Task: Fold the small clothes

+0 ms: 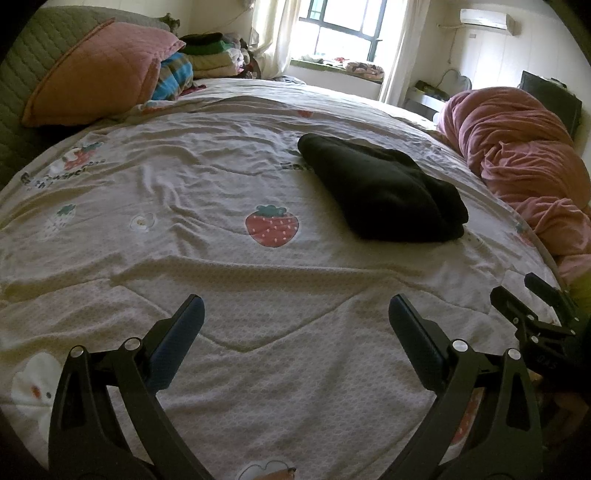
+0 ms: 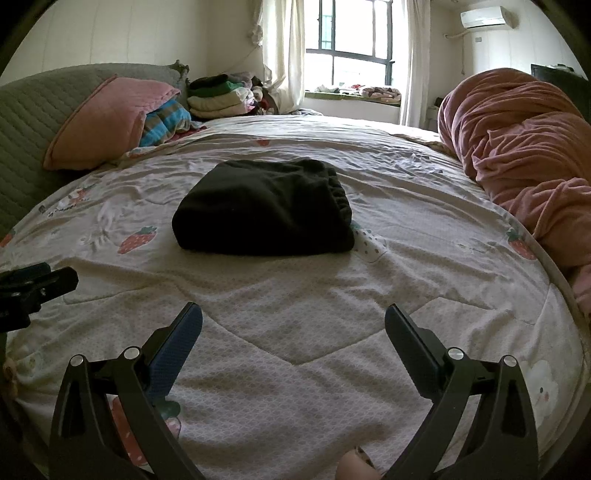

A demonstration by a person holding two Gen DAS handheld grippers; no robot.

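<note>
Black folded garment (image 2: 264, 206) sits mid-bed on the strawberry-print bedspread (image 2: 295, 295), flat, compact rectangle, elastic gathered edge visible on its right side in the right wrist view. Fabric is too dark to read the layers or tell what kind of garment it is. In the left wrist view it lies ahead and to the right.

Left claw (image 1: 295, 314): jaws wide apart, nothing between them, hovering over bare bedspread near the bed's front edge, well short of the garment. Right claw (image 2: 293, 321): same, spread wide, empty, garment straight ahead but apart from it. Each claw's tip shows at the edge of the other's view, cut off by the frame. Blue pads on the inner faces of the fingers (image 2: 177, 350).

Fingertip of the person (image 2: 356, 465) pokes in at the bottom of the right wrist view, mostly hidden behind the claw frame.

Outward: crumpled pink blanket (image 2: 524, 147) heaped along the bed's right side, partly cut off. Pink pillow (image 2: 107, 122) at the left against a grey quilted headboard (image 2: 33, 133), striped blue cloth (image 2: 166, 122) tucked beside it. Stack of folded clothes (image 2: 218, 96) behind that, near the curtain. Window (image 2: 351, 48) blown out by backlight; items on the sill too small to identify. Air conditioner (image 2: 485, 16) high on the right wall.
</note>
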